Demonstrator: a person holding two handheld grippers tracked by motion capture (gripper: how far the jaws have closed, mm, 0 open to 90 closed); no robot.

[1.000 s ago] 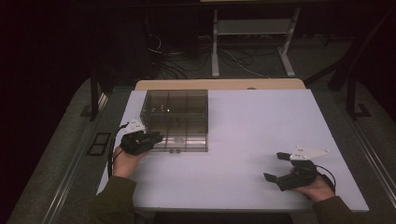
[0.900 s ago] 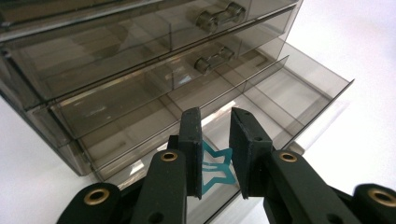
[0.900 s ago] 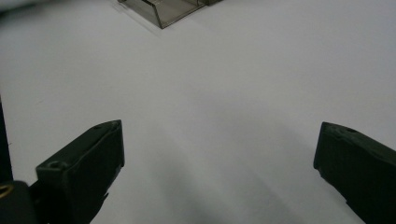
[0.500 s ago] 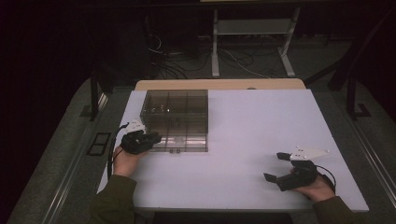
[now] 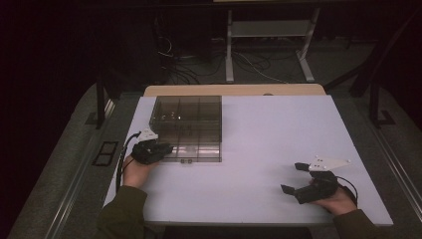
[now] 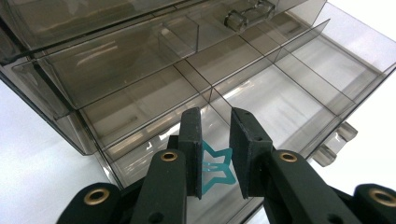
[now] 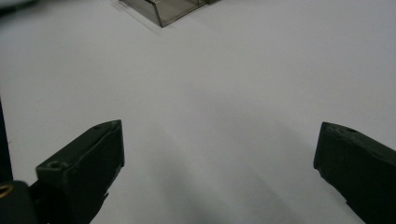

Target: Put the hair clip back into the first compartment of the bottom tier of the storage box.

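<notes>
Left gripper view: a teal star-shaped clip (image 6: pixel 215 169) sits low in the frame between the jaws of the left gripper (image 6: pixel 215 154), which stand narrowly apart — one jaw touches the star, the other is just beside it. The clip hangs over the near compartment of a smoky clear divided box (image 6: pixel 261 88), close to its front wall. In the high view the box (image 5: pixel 199 112) lies left of centre on the white surface (image 5: pixel 278 134), with bare surface to its right. At lower right, the right gripper (image 5: pixel 298 180) rests with jaws wide apart — well clear of the box.
</notes>
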